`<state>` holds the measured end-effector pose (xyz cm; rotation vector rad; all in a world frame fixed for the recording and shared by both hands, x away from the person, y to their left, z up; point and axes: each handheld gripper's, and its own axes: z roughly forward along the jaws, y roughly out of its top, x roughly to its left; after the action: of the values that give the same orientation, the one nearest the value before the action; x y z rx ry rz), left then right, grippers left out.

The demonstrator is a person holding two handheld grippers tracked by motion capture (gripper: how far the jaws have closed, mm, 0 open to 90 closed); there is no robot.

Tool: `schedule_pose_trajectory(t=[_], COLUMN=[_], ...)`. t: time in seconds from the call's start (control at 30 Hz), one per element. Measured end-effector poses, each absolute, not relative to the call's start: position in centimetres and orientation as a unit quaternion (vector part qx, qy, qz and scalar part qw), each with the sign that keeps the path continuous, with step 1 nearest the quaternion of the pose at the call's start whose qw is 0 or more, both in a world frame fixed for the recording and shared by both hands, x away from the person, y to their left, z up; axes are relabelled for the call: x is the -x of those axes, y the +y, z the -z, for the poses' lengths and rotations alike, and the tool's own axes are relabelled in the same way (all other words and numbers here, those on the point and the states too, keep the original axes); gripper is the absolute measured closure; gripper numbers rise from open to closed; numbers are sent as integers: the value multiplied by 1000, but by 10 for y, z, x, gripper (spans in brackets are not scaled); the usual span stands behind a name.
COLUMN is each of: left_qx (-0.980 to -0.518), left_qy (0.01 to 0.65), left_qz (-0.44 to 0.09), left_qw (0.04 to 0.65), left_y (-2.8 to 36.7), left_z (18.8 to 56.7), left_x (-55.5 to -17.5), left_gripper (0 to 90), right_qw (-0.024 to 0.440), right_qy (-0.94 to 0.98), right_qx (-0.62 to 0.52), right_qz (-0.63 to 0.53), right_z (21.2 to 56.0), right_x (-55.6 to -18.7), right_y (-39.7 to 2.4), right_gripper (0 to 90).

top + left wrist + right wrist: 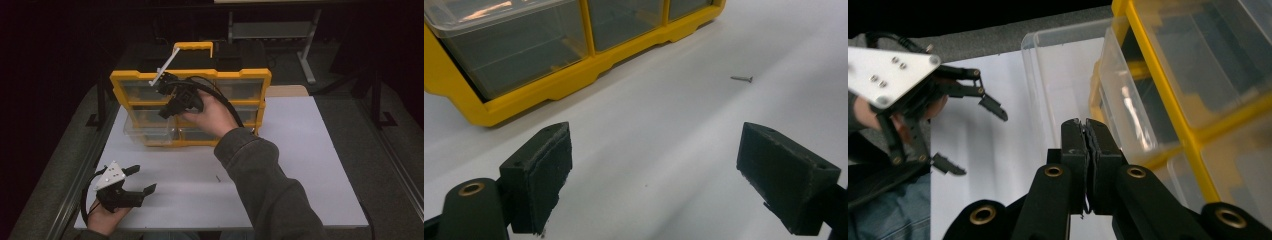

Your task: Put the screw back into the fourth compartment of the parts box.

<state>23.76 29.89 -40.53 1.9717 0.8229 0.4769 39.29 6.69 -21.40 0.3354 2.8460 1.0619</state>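
Over the pulled-out clear drawer [150, 132] at the lower left of the yellow organizer [240, 75]: right gripper [167, 97], jaws pressed together, something thin and dark barely visible between the pads. Lying alone on open white tabletop [310, 165] in front of the organizer, a small screw [742, 78]. Near the front left tabletop edge, left gripper [142, 181], jaws wide apart, nothing between.

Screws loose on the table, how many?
1: a small screw lies on the white table, near the middle in the high view. The sleeve may hide others.
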Motion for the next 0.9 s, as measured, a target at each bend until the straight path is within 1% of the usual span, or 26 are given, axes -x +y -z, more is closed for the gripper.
schedule_pose_trajectory(t=[0.03,0.13,0.27,0.5,0.77,0.8,0.9], left_qx=[-801,-801,-798,-795,-794,-795,-794], left_qy=[336,335,337,338,337,335,337], left_qz=[-193,-193,-193,-195,-195,-197,-196], left_qw=[457,457,461,465,466,466,466], left_y=[299,299,299,299,299,300,299], left_z=[405,405,405,405,405,404,405], left_x=[-237,-237,-237,-237,-236,-237,-237], left_gripper=[143,143,143,143,143,143,143], right_qw=[36,34,27,24,24,29,30], right_qy=[932,933,936,937,938,937,936], right_qx=[-113,-113,-124,-131,-131,-133,-130], right_qz=[-342,-341,-329,-323,-320,-321,-327], right_z=[219,220,234,244,246,247,245], right_x=[-399,-401,-411,-416,-416,-415,-414], right_y=[82,85,102,113,117,119,118], right_gripper=[870,869,869,868,865,817,815])
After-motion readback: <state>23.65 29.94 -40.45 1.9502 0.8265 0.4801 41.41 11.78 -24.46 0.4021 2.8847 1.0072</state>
